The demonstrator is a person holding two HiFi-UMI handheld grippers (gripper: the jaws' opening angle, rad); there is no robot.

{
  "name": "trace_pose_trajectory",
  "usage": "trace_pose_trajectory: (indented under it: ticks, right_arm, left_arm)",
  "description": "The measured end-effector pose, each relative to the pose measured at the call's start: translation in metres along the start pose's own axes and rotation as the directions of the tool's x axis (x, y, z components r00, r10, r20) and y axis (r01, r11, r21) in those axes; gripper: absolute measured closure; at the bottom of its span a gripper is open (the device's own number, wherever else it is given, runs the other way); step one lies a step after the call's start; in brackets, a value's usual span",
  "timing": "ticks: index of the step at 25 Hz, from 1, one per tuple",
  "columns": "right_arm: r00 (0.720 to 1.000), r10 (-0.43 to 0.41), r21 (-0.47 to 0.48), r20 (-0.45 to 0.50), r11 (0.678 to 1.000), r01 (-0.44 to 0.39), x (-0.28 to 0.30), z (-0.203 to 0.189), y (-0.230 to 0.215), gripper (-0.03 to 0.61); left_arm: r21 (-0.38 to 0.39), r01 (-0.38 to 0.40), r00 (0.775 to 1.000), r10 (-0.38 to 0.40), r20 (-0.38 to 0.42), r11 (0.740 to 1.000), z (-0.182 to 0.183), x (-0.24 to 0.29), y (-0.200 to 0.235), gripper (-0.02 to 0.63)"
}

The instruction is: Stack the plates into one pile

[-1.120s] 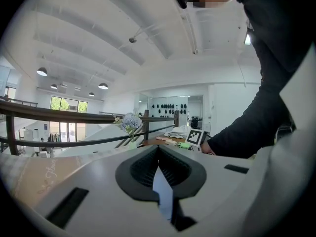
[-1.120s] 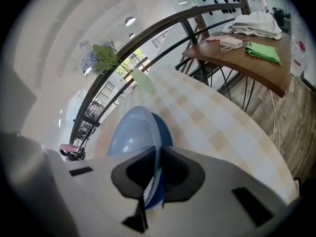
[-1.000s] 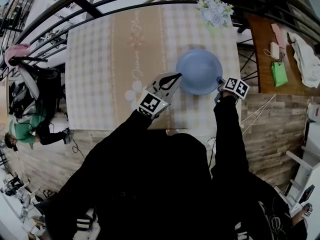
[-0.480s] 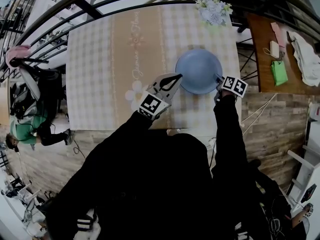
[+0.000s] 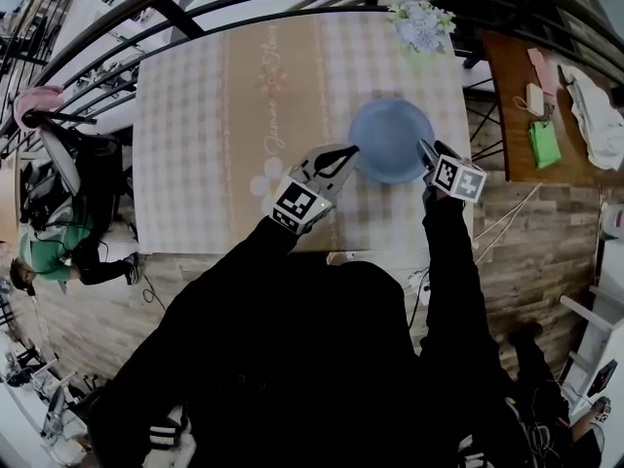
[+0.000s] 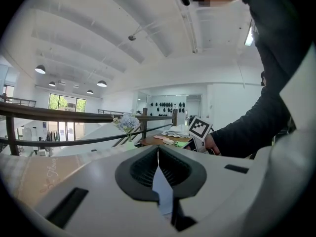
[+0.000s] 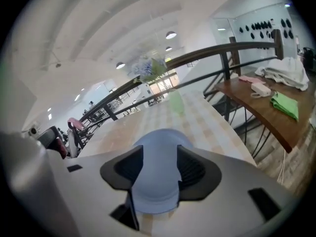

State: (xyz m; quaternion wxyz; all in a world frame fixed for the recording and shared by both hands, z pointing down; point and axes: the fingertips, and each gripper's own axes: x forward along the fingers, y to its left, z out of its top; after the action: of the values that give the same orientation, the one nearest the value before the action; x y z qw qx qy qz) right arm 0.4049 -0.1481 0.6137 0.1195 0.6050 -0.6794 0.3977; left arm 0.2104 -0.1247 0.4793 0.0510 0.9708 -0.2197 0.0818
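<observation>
Now | step: releasing the round pale-blue plate (image 5: 390, 139) | our right claw (image 5: 429, 151) has just been opening, plate between its jaws unpinched | left claw (image 5: 351, 151) pinches the left rim | next, we judge: loosen left gently.

Curly writing (image 5: 270, 105) ran along the tan stripe (image 5: 244, 66) of the tablecloth (image 5: 185, 135). It was too small and blurry to read. No other words or numbers could be read.

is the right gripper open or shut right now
Open: the right gripper has its fingers wide apart, having just been opening. They grip nothing; the plate shows through the gap.
</observation>
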Motion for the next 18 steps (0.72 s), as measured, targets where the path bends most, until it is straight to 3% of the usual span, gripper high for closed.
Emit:
trace_pose_trajectory:
  ticks: [6, 13, 18]
  right_arm:
    - [0.983, 0.164, -0.219, 0.088, 0.966, -0.141, -0.029, 0.015, 0.078, 0.368]
    - [0.93, 0.324, -0.495, 0.171, 0.845, -0.204, -0.08, 0.035, 0.166, 0.414]
    - [0.881, 0.44, -0.544, 0.174, 0.789, -0.287, -0.114, 0.033, 0.211, 0.431]
  left_arm:
    - [-0.012, -0.007, 1.0, 0.007, 0.022, 1.0, 0.015, -0.018, 0.002, 0.592]
    - [-0.027, -0.039, 0.997, 0.04, 0.06, 0.999, 0.042, -0.046, 0.0, 0.592]
    - [-0.061, -0.043, 0.997, 0.046, 0.06, 0.997, 0.06, -0.065, -0.011, 0.592]
